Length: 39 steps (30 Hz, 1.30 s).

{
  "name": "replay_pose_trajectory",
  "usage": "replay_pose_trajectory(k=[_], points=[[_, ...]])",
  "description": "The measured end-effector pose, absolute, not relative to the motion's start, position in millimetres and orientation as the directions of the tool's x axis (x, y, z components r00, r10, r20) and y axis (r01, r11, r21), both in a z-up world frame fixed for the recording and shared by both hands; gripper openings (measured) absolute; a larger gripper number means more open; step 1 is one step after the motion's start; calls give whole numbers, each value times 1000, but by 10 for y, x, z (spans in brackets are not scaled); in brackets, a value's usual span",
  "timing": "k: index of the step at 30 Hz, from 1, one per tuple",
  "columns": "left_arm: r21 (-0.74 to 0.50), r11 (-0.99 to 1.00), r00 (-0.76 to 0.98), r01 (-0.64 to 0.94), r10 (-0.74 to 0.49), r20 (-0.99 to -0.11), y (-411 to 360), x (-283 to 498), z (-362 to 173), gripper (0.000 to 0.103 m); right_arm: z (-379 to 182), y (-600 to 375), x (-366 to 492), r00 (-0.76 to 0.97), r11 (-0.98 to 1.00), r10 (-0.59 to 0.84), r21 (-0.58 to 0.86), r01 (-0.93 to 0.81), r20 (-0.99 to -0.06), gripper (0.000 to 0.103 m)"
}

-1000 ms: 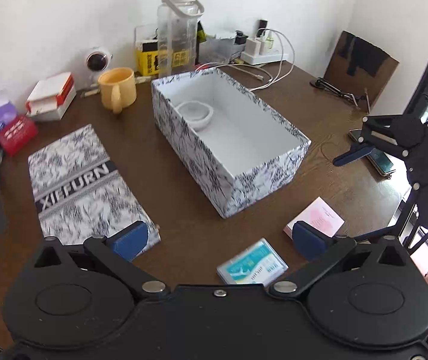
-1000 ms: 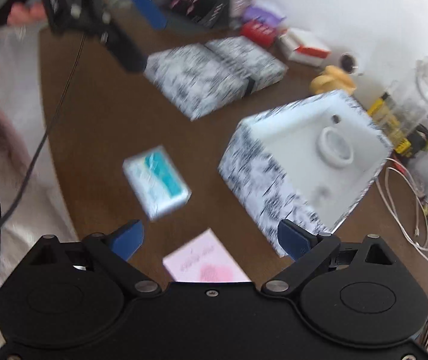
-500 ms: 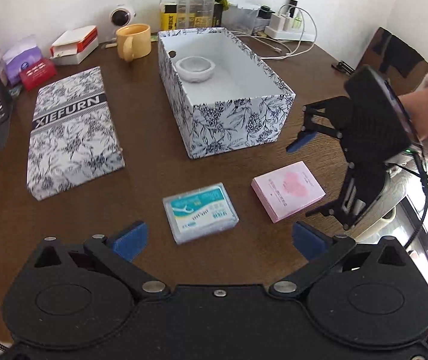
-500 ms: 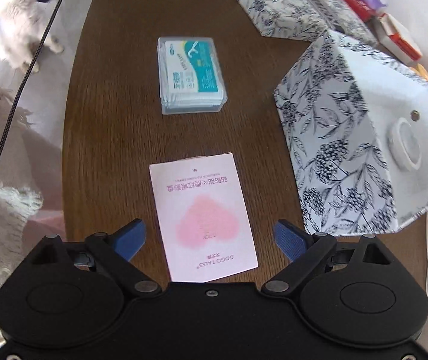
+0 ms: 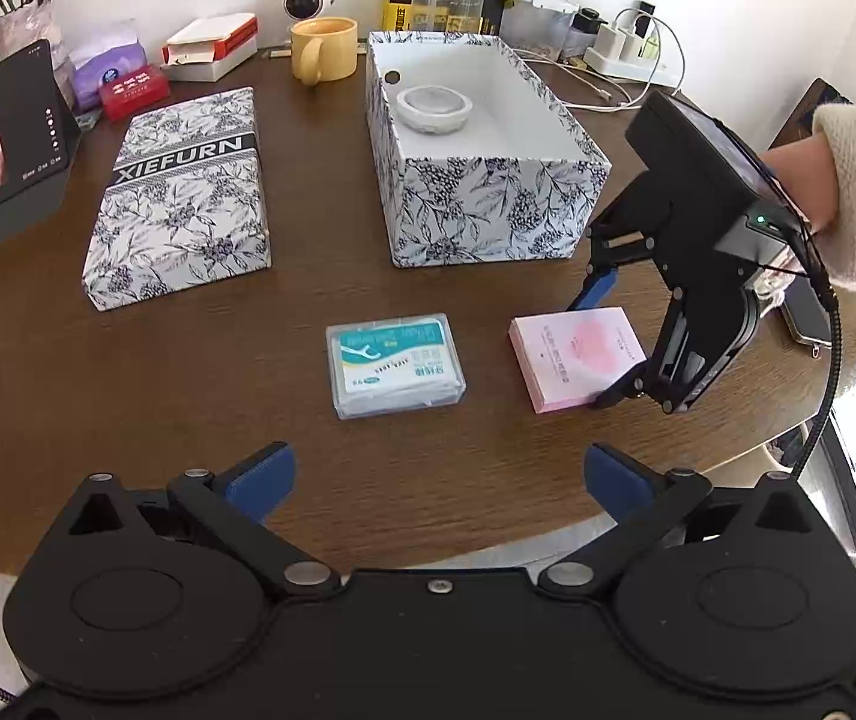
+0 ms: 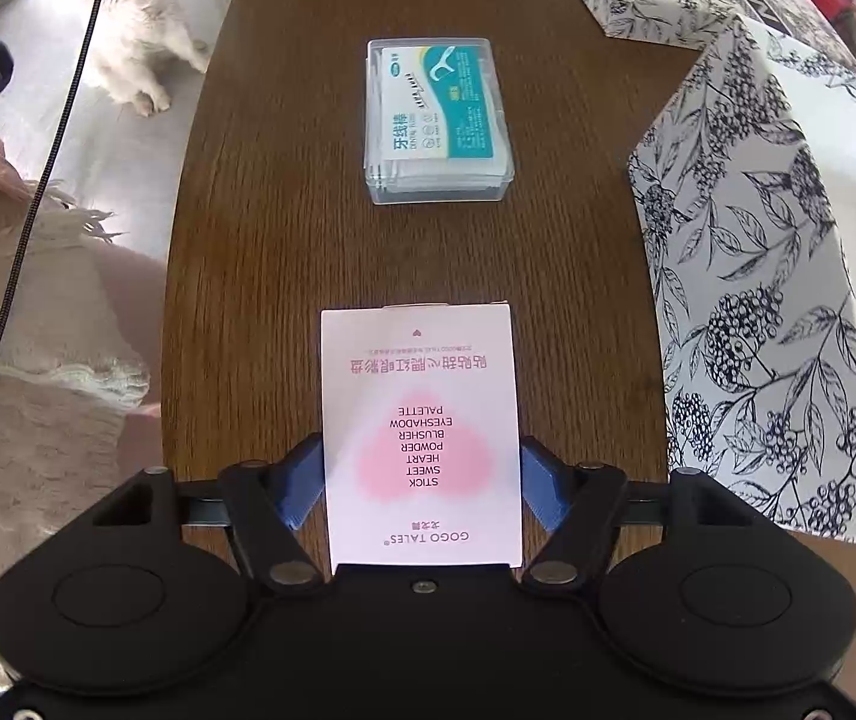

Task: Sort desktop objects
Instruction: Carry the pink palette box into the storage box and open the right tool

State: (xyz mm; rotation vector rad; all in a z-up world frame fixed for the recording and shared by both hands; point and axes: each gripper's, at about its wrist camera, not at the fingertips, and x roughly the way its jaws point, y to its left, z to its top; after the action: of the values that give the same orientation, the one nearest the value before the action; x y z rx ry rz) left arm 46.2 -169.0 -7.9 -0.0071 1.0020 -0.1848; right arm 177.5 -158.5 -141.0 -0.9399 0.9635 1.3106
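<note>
A pink eyeshadow box [image 6: 419, 372] lies flat on the brown table [image 5: 128, 396], and my right gripper [image 6: 422, 474] is shut on it, one blue pad pressed against each long side. The left wrist view shows the same pink box [image 5: 566, 354] between the fingers of the right gripper [image 5: 605, 345], which a sleeved hand holds. A clear plastic box of dental floss picks [image 5: 395, 363] lies just left of it, also seen ahead of the right gripper [image 6: 437, 120]. My left gripper [image 5: 437, 474] hovers open over the near table edge with nothing in it.
An open floral storage box [image 5: 488, 222] holding a white dish [image 5: 434, 108] stands behind the pink box. Its lid [image 5: 182, 192] lies to the left. A yellow mug [image 5: 323, 51], a tablet [image 5: 2, 150], small boxes and cables line the back. A white dog [image 6: 140, 30] is on the floor.
My right gripper has come down over the pink box and its fingers have closed in against the box's sides. The left gripper has pulled back and up, widening its view.
</note>
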Motion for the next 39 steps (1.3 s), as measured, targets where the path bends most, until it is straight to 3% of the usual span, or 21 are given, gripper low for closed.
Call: replay_pose_trajectory(k=[13,21,26,32,39], points=[[-77,980,558,184,-169,-812,-1909,521,42,103,-1219,-1733,1651,110,19,417,-113,-993,-902,69],[-120,976,603,180,-206,-771,-1826,746,340,103,-533,-1949,1672,189,67,554,-183,-981,-811,69],[-124,972,640,199,-225,-734,-1734,980,569,103,-79,-1992,2144,230,155,586,-171,-973,-777,69],[-76,966,663,249,-227,-713,-1597,1385,618,103,21,-1819,2768,337,197,511,-274,-941,-791,69],[-26,964,677,264,-205,-707,-1438,1825,559,103,-437,-1428,3451,276,159,403,-230,-960,-873,69]])
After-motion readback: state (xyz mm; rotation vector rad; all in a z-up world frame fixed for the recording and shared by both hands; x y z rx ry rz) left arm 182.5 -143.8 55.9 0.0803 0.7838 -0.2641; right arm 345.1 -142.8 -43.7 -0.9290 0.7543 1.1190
